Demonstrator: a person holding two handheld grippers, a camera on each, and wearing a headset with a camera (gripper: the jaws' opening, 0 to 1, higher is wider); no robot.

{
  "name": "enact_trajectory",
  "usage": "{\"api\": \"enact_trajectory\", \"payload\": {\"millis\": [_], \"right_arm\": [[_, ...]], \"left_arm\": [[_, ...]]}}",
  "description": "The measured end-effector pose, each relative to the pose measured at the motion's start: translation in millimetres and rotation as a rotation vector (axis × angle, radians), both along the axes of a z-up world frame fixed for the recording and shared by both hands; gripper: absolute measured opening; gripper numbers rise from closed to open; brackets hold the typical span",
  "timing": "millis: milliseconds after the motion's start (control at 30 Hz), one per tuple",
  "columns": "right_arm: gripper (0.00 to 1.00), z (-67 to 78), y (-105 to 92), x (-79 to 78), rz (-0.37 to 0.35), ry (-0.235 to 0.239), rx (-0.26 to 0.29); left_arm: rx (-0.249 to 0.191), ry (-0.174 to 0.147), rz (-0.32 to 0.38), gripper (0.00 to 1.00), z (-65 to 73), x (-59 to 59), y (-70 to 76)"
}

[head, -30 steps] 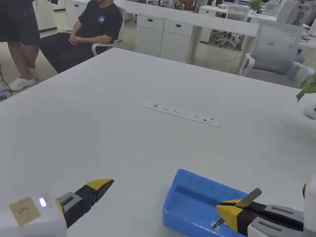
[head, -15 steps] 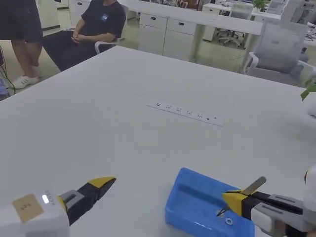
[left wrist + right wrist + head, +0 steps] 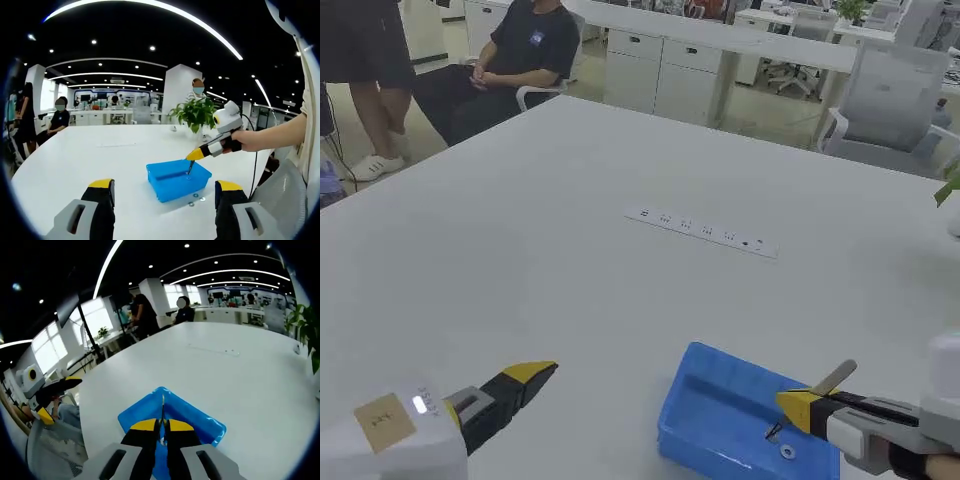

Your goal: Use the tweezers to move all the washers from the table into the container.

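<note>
A blue container [image 3: 720, 405] sits near the table's front edge, with one small washer [image 3: 786, 451] lying inside it. My right gripper [image 3: 798, 404] is shut on the tweezers [image 3: 773, 432], whose tips point down into the container just above its floor. In the right gripper view, the tweezers [image 3: 162, 412] stick out between the shut jaws over the container [image 3: 180, 412]. My left gripper [image 3: 532, 374] hovers open at the lower left, apart from the container. In the left gripper view, three washers [image 3: 191, 204] lie on the table beside the container [image 3: 175, 179].
A flat power strip [image 3: 702, 231] is set in the white table [image 3: 570, 220] further back. A seated person [image 3: 510, 50] and a standing one [image 3: 355, 60] are beyond the far left corner. Office chairs [image 3: 890, 100] stand at the far right; a plant [image 3: 195, 112] is on the table's right side.
The washer that hung at the tweezers' tips a second ago now lies on the container floor. My right gripper has drawn back slightly to the right. The left gripper stays put.
</note>
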State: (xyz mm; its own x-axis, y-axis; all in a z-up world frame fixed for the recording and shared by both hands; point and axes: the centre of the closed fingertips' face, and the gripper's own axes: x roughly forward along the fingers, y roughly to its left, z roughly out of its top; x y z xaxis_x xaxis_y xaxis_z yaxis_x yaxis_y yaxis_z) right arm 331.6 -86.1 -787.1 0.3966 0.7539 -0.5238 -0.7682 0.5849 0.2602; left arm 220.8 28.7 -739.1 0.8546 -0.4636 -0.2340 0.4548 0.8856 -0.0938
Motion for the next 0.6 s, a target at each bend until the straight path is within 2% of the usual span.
{"api": "enact_trajectory", "payload": {"millis": [600], "right_arm": [[0.03, -23.1, -3.9, 15.7, -0.004, 0.020, -0.038]], "left_arm": [[0.007, 0.002, -0.003, 0.83, -1.0, 0.4, 0.0]]}}
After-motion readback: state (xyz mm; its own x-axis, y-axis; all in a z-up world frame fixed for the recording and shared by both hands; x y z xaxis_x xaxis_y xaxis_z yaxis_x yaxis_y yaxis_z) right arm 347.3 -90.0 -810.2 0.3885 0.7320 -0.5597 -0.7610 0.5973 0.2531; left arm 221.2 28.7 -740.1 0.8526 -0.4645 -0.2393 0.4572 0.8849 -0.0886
